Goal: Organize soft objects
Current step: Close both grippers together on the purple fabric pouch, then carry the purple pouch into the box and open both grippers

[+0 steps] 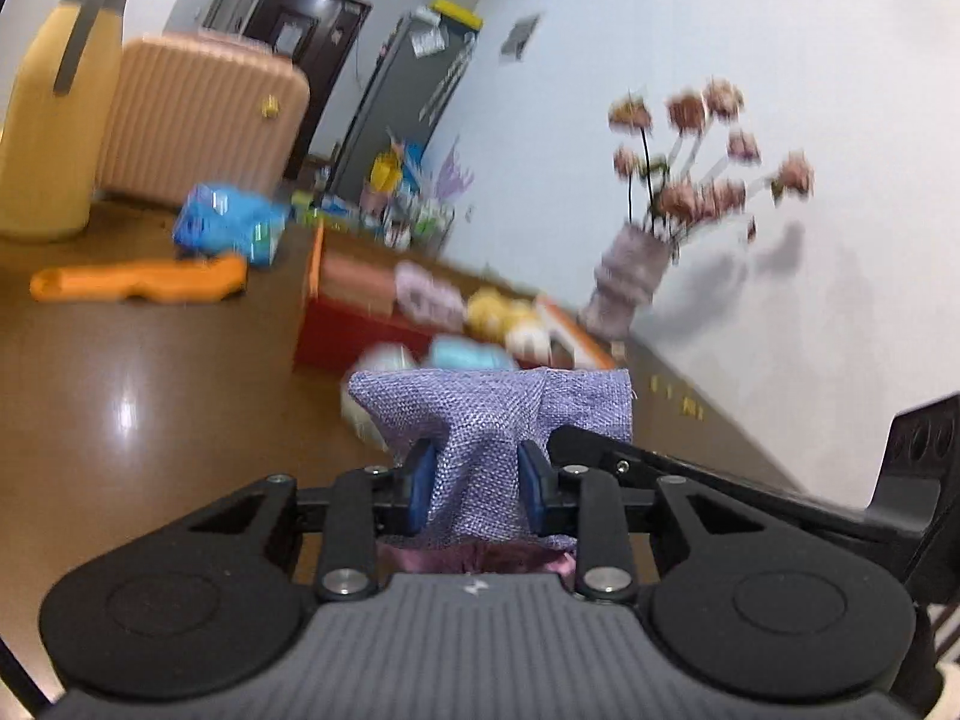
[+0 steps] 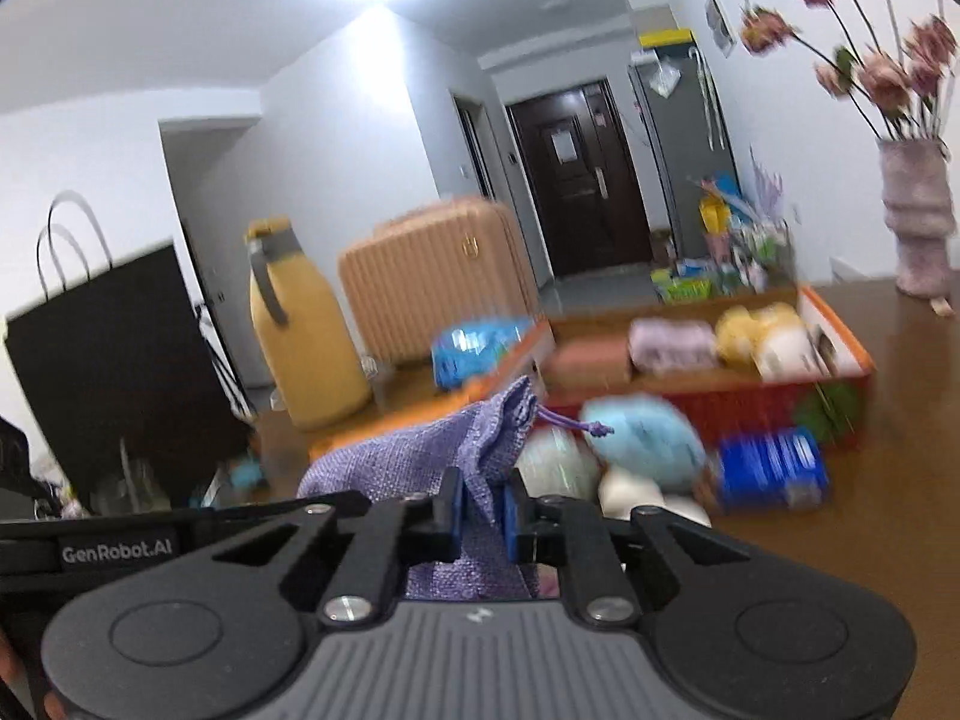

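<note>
Left tongs: the left tongs [image 1: 478,483] are clamped on the purple woven pouch [image 1: 492,414], blue pads [image 1: 423,480] pressing its sides so the cloth bunches between them.
Right tongs: the right tongs [image 2: 483,507] pinch the same purple woven pouch [image 2: 420,462] near its gathered mouth, jaws narrow with only a thin fold of cloth between the pads.
Pouch: held up off the tabletop [image 1: 150,390] by both tongs, one at each end; its purple drawstring [image 2: 576,423] sticks out toward the box.
Pouch lining: a pink, shiny fabric [image 1: 480,561] shows under the pouch in the left wrist view, just behind the jaws.
Box: an orange and red box [image 2: 720,402] sits on the tabletop beyond the pouch, with a pink soft item [image 2: 672,345] and a yellow and white plush toy [image 2: 762,330] inside.
In front of box: a light blue soft toy [image 2: 648,441], a pale round soft thing [image 2: 558,462] and a blue packet [image 2: 774,468] lie near together, blurred.
Left of box: another blue packet [image 1: 231,228] and a flat orange piece [image 1: 138,282] lie on the tabletop.
Vase: a pale wrapped vase [image 2: 918,216] of pink flowers [image 1: 708,144] stands by the white wall.
Background: a yellow jug [image 2: 300,330], a ribbed peach suitcase [image 2: 432,276] and a black paper bag [image 2: 120,372].
</note>
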Demonstrator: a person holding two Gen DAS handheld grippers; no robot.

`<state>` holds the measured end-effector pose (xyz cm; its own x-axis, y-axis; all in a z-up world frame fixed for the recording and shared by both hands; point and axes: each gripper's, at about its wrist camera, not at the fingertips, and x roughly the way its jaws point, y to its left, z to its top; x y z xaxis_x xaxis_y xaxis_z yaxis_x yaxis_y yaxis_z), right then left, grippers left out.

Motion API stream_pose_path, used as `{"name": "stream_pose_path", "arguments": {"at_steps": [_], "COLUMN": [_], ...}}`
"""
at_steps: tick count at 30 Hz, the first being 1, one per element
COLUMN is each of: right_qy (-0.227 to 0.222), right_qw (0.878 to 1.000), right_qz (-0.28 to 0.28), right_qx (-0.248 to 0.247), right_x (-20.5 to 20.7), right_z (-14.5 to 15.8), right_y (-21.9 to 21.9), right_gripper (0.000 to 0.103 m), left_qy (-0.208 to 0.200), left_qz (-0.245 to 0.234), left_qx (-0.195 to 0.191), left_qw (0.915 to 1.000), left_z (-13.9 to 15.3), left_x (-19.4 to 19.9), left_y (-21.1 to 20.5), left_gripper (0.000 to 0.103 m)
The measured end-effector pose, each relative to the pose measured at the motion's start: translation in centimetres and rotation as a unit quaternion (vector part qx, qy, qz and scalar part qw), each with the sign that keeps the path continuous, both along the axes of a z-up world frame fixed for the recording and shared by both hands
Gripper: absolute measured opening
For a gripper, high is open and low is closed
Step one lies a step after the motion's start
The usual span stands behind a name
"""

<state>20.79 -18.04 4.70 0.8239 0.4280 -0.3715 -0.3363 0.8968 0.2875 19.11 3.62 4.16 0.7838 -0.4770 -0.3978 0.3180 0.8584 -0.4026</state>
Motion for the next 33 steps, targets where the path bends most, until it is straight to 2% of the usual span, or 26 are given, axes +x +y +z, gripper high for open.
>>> {"name": "stream_pose_path", "arguments": {"at_steps": [3,5,6,8,9,13,15,16,21,22,23,25,27,28,30,33], "right_qy": [0.029,0.040,0.042,0.050,0.047,0.023,0.014,0.009,0.046,0.056,0.062,0.066,0.062,0.059,0.046,0.021], "right_qw": [0.999,0.998,0.998,0.997,0.997,0.998,0.998,0.998,0.996,0.995,0.994,0.993,0.994,0.995,0.996,0.997], "right_qz": [-0.022,-0.041,-0.052,-0.061,-0.063,-0.055,-0.052,-0.055,-0.048,-0.044,-0.042,-0.040,-0.031,-0.030,-0.037,-0.035], "right_qx": [-0.013,-0.021,-0.018,-0.010,-0.009,0.000,0.011,0.016,0.066,0.074,0.079,0.088,0.083,0.077,0.071,0.069], "right_x": [-1.8,-2.8,-3.2,-3.7,-4.0,-4.9,-4.6,-4.2,-1.1,-0.6,-0.3,0.0,0.0,0.0,-0.2,-0.4], "right_z": [-2.6,-4.1,-4.8,-5.3,-5.3,-4.6,-4.3,-4.2,-5.3,-5.7,-6.0,-6.4,-6.3,-6.2,-5.5,-3.7], "right_y": [-1.1,-1.7,-2.0,-2.7,-2.8,-3.0,-3.3,-3.5,-4.7,-4.8,-4.8,-4.6,-4.1,-3.9,-3.8,-3.8], "right_gripper": [0.020,0.030,0.031,0.032,0.038,0.039,0.046,0.048,0.048,0.048,0.048,0.033,0.012,0.009,0.006,0.005], "left_qy": [0.028,0.025,0.022,0.011,0.009,0.009,0.009,0.006,0.014,0.018,0.023,0.031,0.037,0.039,0.042,0.017], "left_qz": [-0.012,-0.006,-0.001,0.000,0.001,-0.010,-0.020,-0.020,-0.032,-0.034,-0.033,-0.031,-0.029,-0.030,-0.030,-0.030], "left_qx": [0.011,0.019,0.024,0.035,0.038,0.037,0.039,0.035,-0.002,-0.007,-0.010,-0.016,-0.024,-0.029,-0.042,-0.053], "left_qw": [0.9995,0.9995,0.9995,0.9993,0.9992,0.9992,0.9990,0.9992,0.9994,0.9992,0.9991,0.9989,0.9986,0.9983,0.9978,0.9980], "left_z": [-2.8,-4.3,-4.6,-4.5,-4.4,-3.8,-3.5,-3.3,-3.0,-3.1,-3.2,-3.3,-3.5,-3.5,-3.2,-1.5], "left_x": [-1.5,-2.1,-2.2,-2.6,-2.6,-2.4,-2.4,-2.3,-1.6,-1.4,-1.1,-0.7,-0.3,-0.1,0.3,1.0], "left_y": [-1.3,-1.9,-2.0,-2.2,-2.3,-2.2,-2.2,-2.1,-0.8,-0.6,-0.4,-0.2,0.0,0.2,0.6,0.9], "left_gripper": [0.030,0.030,0.030,0.030,0.030,0.031,0.040,0.049,0.049,0.043,0.032,0.027,0.020,0.014,0.011,0.008]}}
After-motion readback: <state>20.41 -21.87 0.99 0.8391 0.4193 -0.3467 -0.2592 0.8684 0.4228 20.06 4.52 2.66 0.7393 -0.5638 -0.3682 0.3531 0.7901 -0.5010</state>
